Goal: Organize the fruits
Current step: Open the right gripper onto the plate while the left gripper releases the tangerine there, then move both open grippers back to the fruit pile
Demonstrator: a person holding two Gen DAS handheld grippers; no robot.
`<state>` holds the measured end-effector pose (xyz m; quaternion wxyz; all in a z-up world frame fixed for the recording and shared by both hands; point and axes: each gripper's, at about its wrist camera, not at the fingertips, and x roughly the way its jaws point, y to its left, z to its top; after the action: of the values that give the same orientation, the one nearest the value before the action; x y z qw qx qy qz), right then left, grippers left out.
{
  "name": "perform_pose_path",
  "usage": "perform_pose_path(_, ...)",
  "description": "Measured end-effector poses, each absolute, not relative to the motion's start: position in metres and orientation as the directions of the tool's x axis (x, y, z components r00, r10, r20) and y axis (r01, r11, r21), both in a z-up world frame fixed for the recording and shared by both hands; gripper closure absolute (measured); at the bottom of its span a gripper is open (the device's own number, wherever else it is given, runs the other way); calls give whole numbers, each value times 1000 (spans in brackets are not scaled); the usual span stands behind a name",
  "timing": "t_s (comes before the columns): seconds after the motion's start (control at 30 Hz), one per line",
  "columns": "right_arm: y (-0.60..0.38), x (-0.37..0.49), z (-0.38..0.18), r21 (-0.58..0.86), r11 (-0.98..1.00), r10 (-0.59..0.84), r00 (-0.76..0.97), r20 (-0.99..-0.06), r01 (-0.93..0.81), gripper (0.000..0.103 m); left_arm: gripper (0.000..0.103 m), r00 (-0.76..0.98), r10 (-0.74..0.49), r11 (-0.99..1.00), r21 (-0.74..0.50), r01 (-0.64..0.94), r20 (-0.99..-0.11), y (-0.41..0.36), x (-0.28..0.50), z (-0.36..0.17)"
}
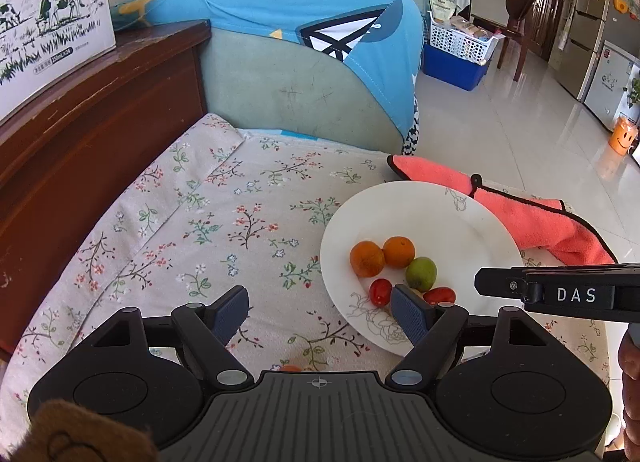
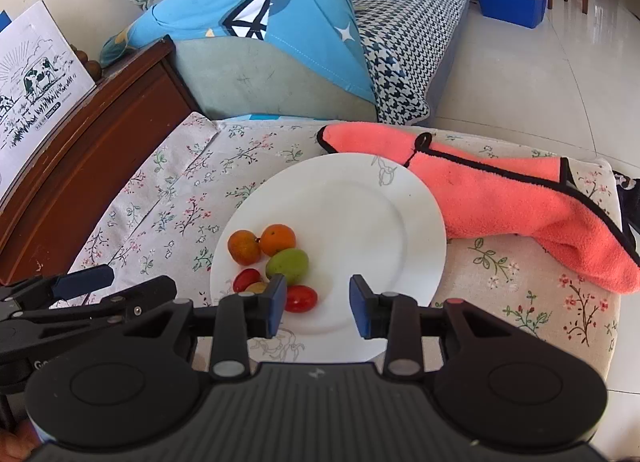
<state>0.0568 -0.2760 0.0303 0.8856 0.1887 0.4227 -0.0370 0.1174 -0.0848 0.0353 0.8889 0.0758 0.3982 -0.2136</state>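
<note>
Fruit gathered on the plate, both your grippers released.

Your left gripper and right gripper hang spread and empty, ready for more. 2 oranges, a green fruit and 2 red tomatoes cluster at the white plate's 8 o'clock. A yellowish piece hides behind your right gripper's left finger.

The white letters "DAS" are read on the black body of the right tongs, seen in the left wrist view. On the dark housing of the left tongs, at the left edge of the right wrist view, only "Go" can be made out before it is cut off. Small print is carried by the white cow-drawing carton, but it cannot be read.
</note>
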Motion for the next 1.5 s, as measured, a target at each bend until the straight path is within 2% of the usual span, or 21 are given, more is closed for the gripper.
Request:
perform_pose_path(0.27, -261, 42, 32, 297, 935, 109, 640, -760, 193, 66, 23, 595, -291, 927, -66, 370, -750, -52, 104, 36)
perform_pose_path(0.63, -238, 8, 33, 362, 926, 215, 636, -741, 110, 66, 23, 598, -281, 943, -100, 318, -751, -12, 93, 32)
perform_pose_path(1.2, -215, 4, 12, 353, 934, 264, 571, -777, 48, 66, 23, 440, -398, 810, -83, 581, -805, -28, 24, -2)
perform_pose_path(1.5, -206, 10, 1, 323, 946, 251, 548, -798, 36, 66, 26, 403, -419, 770, -83, 633, -814, -41, 13, -18)
